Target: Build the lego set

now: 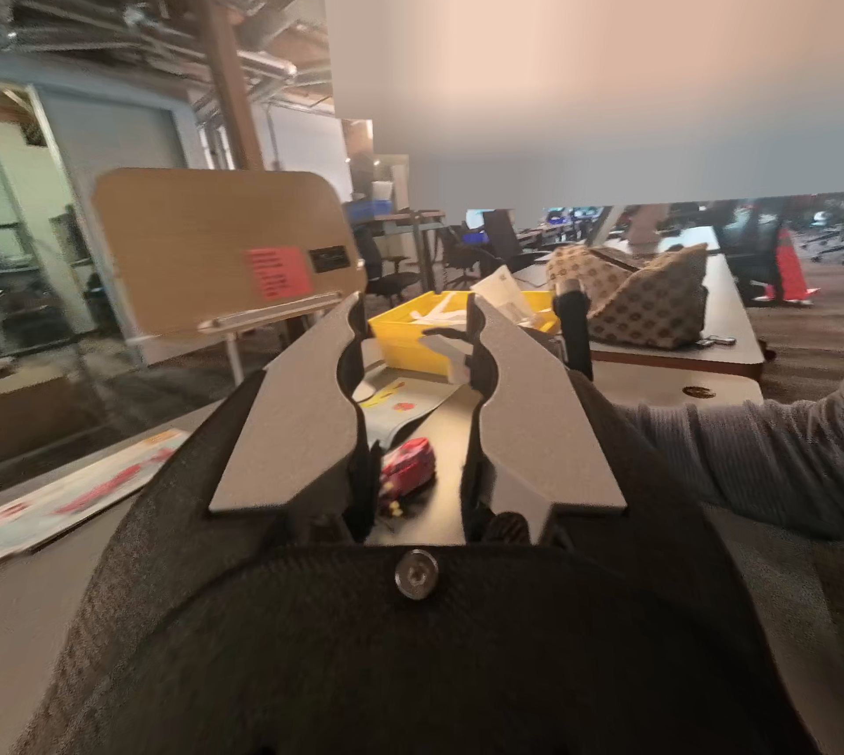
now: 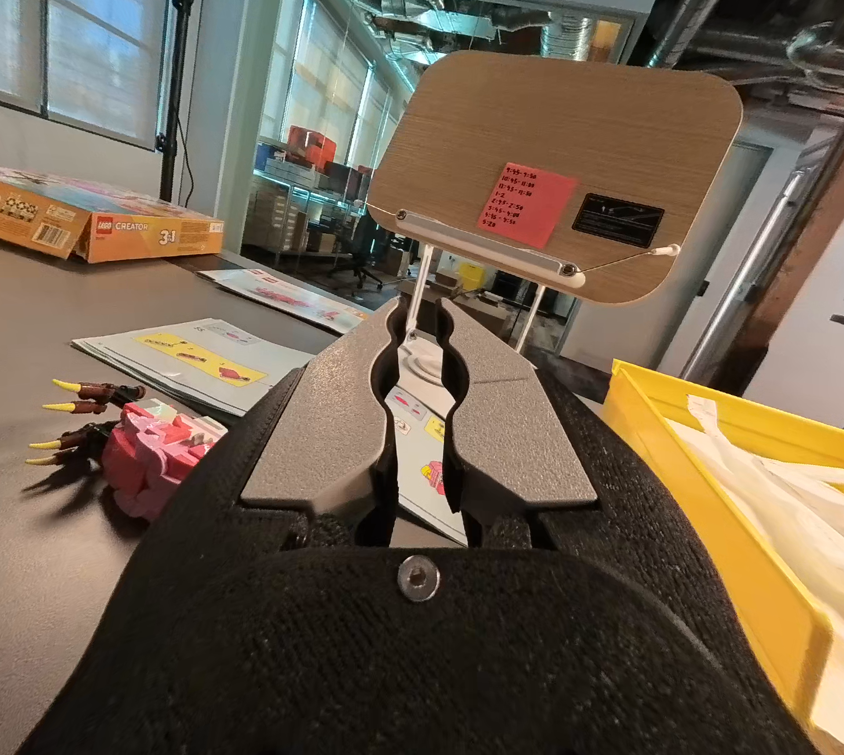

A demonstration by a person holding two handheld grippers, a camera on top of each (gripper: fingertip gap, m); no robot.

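In the left wrist view the left gripper (image 1: 413, 308) stands with its grey fingers (image 1: 319, 349) well apart and nothing between them. Below them, lower centre of the frame, a small red and pink brick-built model with yellow spikes (image 1: 408, 466) lies on the dark grey table (image 1: 445, 505), apart from both fingers. Beyond it lies an open instruction booklet (image 1: 402, 402), then a yellow plastic bin holding white plastic bags (image 1: 406, 340) at mid-frame. At the right edge is a grey ribbed sleeve (image 1: 730, 450).

In the right wrist view the right gripper (image 2: 420, 304) has its fingers (image 2: 347, 390) only narrowly parted, gripping nothing. The model (image 2: 150, 450) sits at lower left, near but not touching. Farther off, upper right, a wooden book stand bearing a red sticky note (image 2: 561, 167) stands empty, and an orange cardboard box (image 2: 105, 226) lies at far left.
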